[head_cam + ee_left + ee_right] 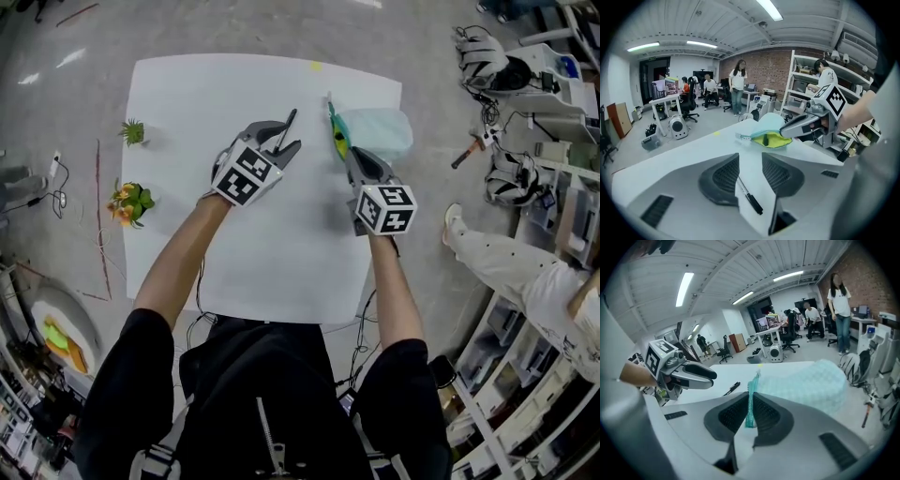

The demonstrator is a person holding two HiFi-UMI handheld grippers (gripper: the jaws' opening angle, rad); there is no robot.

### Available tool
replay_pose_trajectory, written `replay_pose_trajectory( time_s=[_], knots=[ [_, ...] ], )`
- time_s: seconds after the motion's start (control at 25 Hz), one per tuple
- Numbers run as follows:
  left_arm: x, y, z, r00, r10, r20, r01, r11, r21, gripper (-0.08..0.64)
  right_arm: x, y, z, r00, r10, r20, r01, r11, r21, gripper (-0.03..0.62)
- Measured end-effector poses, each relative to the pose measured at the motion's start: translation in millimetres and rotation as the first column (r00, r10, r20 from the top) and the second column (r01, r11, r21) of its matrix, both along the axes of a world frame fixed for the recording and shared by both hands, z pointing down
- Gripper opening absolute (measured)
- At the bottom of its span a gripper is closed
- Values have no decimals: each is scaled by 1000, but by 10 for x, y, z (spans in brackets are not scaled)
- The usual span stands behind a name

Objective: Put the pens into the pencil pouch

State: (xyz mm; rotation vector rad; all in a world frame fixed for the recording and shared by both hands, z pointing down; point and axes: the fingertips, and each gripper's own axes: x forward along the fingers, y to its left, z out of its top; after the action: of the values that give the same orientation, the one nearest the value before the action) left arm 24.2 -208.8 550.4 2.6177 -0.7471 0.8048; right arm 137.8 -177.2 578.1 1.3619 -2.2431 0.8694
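A teal pencil pouch (380,129) with a yellow-green lining lies at the white table's (234,253) far right. My right gripper (345,150) is shut on the pouch's zip edge (750,404), which stands upright between the pads. In the left gripper view the pouch mouth (771,139) gapes toward me, with the right gripper (806,125) at its right side. My left gripper (292,136) hovers left of the pouch with its jaws open. A pen (749,197) with a black cap lies on the table below the gap, untouched by the pads. The pen (731,388) also shows beside the left gripper (701,373).
Two small plant toys, one green (132,131) and one orange and green (131,202), sit at the table's left edge. A yellow dot (316,66) marks the far edge. A person's leg (487,255) and floor equipment (511,173) are to the right.
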Motion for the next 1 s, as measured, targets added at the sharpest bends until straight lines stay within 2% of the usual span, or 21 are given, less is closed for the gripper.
replay_pose_trajectory(
  time_s=[0.2, 0.44, 1.0],
  knots=[
    [-224, 98, 101, 998, -61, 21, 62, 998, -26, 155, -33, -11, 34, 1000, -3, 4, 3, 1000, -6, 38],
    [-419, 289, 382, 988, -129, 82, 136, 987, -80, 156, -90, -12, 31, 1000, -4, 13, 4, 1000, -7, 38],
    [-513, 469, 827, 940, -272, 207, 299, 947, -116, 155, -76, 13, 75, 1000, -1, 10, 1, 1000, -21, 38]
  ],
)
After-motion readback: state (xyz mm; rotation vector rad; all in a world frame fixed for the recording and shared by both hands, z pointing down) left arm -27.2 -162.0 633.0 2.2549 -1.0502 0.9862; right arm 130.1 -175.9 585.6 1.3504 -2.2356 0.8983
